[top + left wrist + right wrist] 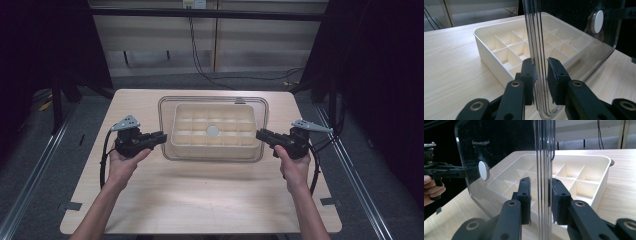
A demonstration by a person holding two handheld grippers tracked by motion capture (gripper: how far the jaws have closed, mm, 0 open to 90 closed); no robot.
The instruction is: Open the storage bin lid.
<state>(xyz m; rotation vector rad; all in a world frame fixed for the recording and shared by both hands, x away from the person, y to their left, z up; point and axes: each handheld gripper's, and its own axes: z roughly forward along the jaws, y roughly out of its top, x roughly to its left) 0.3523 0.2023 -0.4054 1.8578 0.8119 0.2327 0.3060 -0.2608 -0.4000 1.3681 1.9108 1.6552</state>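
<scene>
The pale wood worktop carries everything, and both sets of fingers reach in over it from opposite ends of a clear lid.

The clear lid is the widest thing after the worktop: a see-through rounded rectangle held flat above the tray, its short edges running between the fingers on each side. In the left gripper view the lid rises edge-on from between the fingers and spreads away beyond them; in the right gripper view the lid does the same, standing edge-on in the gap between the fingers.

The cream divided tray sits under the lid, between the two sets of fingers and just beyond their tips. In the left gripper view the tray lies ahead of the fingers and to their left; in the right gripper view the tray lies ahead of the fingers and to their right, its square cells open upward.

The left gripper has its fingers clamped on the left edge of the lid, one on each face. The right gripper has its fingers clamped on the right edge in the same way. The left gripper also shows far beyond the right fingers, behind the lid.

A small white round knob sits at the lid's middle, midway between the two sets of fingers; it shows beyond the fingers up to the right in the left gripper view and up to the left in the right gripper view.
</scene>
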